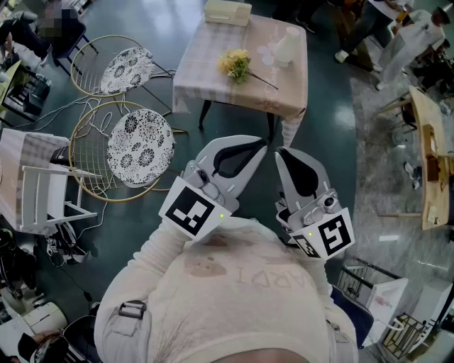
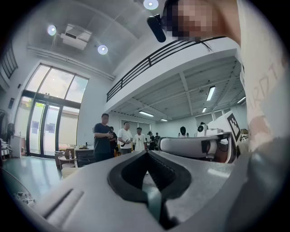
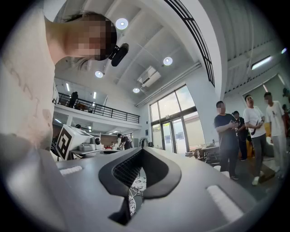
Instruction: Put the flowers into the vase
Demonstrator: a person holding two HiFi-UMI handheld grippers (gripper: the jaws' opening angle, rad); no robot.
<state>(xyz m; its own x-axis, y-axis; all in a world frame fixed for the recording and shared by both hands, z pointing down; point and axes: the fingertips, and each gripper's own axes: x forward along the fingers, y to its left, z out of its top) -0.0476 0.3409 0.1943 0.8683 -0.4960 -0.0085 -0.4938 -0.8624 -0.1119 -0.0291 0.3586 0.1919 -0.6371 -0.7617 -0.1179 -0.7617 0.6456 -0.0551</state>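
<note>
The flowers [image 1: 235, 65], a small yellow bunch with a thin dark stem, lie flat on the table [image 1: 213, 88], about in its middle. The stem points to the right and the near side. The vase [image 1: 287, 46] is white and is on the same table, right of the flowers and a little farther, near them but not touching. A pale box [image 1: 227, 12] sits at the far edge of the table. The table has a light checked cloth and is far from the person, with dark green floor between.

Left of the table are 2 round wire chairs [image 1: 126, 69] with black-and-white patterned seats, 1 nearer than the other.

Both grippers are held close in front of the person's chest, well apart from the table. The left gripper [image 1: 259, 144] has its jaws closed, the tips meeting in its own view [image 2: 146, 153], and nothing is between them. The right gripper [image 1: 284, 152] is just beside it. Its jaws are also fully together [image 3: 140, 150] and it holds nothing.

In the gripper views, some people [image 2: 122, 140] stand in the background of a tall hall with big windows.
</note>
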